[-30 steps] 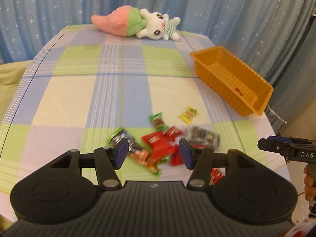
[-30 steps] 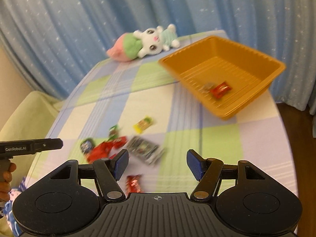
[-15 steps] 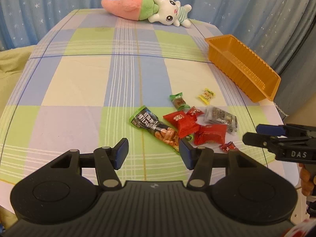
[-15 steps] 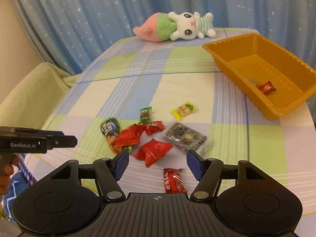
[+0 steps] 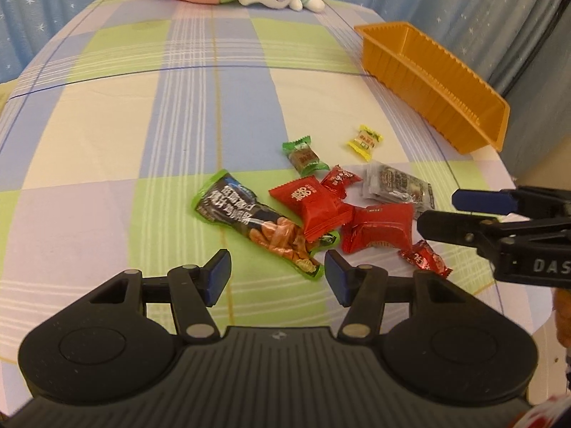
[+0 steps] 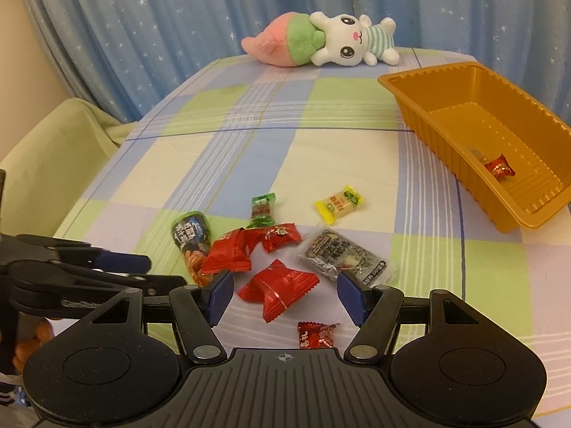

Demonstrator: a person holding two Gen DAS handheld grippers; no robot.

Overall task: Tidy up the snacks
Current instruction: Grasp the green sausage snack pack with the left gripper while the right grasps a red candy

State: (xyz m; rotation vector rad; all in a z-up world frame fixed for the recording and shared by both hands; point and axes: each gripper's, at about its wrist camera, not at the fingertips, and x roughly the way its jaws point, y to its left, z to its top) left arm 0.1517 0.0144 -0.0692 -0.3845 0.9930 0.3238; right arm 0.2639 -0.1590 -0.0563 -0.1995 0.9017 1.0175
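Several snack packets lie in a loose pile on the checked cloth: a long black-and-green packet [image 5: 255, 223], red packets [image 5: 312, 205] [image 6: 278, 287], a grey packet [image 6: 346, 255], a green candy [image 6: 262, 210], a yellow candy [image 6: 339, 203] and a small red candy [image 6: 316, 335]. The orange bin [image 6: 474, 132] at the right holds one red candy [image 6: 499, 167]. My left gripper [image 5: 273, 274] is open and empty, just short of the long packet's end. My right gripper [image 6: 283, 292] is open and empty over a red packet.
A pink, green and white plush toy [image 6: 321, 41] lies at the far edge of the table. Blue starred curtains hang behind. A pale green chair [image 6: 46, 149] stands at the left. The table's right edge runs close to the bin [image 5: 433, 82].
Both grippers have come lower and closer to the pile. The right gripper has moved from near the bin back over the red packets. Both jaws stay open.
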